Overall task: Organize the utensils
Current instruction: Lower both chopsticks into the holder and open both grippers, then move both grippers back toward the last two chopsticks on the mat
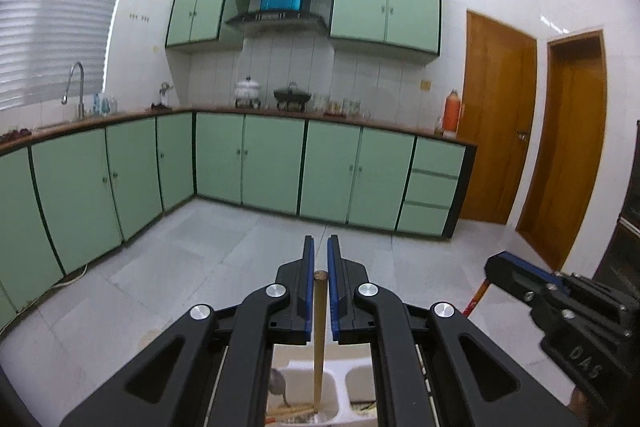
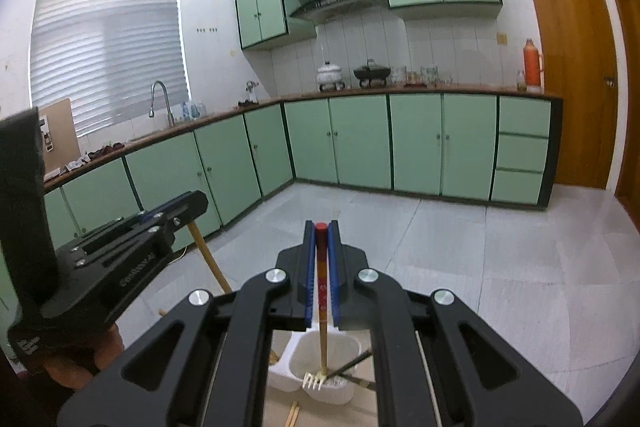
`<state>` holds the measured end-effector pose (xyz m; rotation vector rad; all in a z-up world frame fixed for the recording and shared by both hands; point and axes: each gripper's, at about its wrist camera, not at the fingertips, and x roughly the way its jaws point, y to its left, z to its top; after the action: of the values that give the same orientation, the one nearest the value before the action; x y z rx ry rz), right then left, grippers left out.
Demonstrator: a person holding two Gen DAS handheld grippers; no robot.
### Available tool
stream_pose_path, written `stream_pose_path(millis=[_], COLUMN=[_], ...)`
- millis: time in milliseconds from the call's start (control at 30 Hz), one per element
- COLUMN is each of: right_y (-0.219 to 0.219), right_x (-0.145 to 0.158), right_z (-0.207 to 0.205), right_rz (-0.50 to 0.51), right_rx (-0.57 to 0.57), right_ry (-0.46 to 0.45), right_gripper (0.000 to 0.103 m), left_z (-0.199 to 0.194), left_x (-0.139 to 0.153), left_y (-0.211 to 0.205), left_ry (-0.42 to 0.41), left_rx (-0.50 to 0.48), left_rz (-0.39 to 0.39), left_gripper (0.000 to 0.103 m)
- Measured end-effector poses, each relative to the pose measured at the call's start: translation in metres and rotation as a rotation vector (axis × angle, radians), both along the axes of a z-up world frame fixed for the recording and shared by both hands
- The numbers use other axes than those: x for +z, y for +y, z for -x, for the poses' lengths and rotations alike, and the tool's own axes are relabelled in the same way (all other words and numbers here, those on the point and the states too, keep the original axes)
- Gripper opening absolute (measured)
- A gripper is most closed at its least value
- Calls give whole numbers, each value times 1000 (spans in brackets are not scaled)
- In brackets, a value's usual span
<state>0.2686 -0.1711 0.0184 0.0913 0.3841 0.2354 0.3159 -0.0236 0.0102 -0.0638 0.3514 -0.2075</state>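
My left gripper (image 1: pixel 320 247) is shut on a plain wooden-handled utensil (image 1: pixel 319 339) that hangs straight down into a white utensil holder (image 1: pixel 340 407). My right gripper (image 2: pixel 321 231) is shut on a fork with a red-tipped patterned handle (image 2: pixel 321 291); its tines (image 2: pixel 314 381) sit in the right compartment of the white holder (image 2: pixel 304 347). A dark chopstick (image 2: pixel 352 367) leans in that compartment. The left gripper shows at the left of the right wrist view (image 2: pixel 176 211), the right gripper at the right of the left wrist view (image 1: pixel 504 267).
Loose wooden chopsticks (image 2: pixel 293 413) lie on the table beside the holder. A spoon (image 1: pixel 278 385) rests in the holder's left compartment. Beyond is tiled floor (image 1: pixel 220 247), green cabinets (image 1: pixel 272 163) and wooden doors (image 1: pixel 496 119).
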Motion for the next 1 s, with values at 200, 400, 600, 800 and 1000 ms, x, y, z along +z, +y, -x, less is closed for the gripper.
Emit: stream_pose_path(millis=[200, 400, 600, 800, 1000], right_y=[2, -4, -14, -21, -21], right_x=[-24, -29, -19, -27, -45], right_z=[-3, 14, 48, 93, 128], right_rz=[12, 12, 41, 90, 114], right_rx=[4, -48, -111, -156, -168], right_ry=[67, 58, -18, -56, -34], right_gripper=[9, 31, 58, 78, 94], left_z=[-11, -3, 34, 79, 122], left_x=[-31, -38, -24, -27, -47], left_y=[5, 15, 24, 27, 29], left_ry=[99, 135, 76, 39, 57], left_rx=[7, 15, 23, 25, 12], left_rz=[-9, 1, -13, -51, -64], left_gripper=[6, 27, 46, 61, 74])
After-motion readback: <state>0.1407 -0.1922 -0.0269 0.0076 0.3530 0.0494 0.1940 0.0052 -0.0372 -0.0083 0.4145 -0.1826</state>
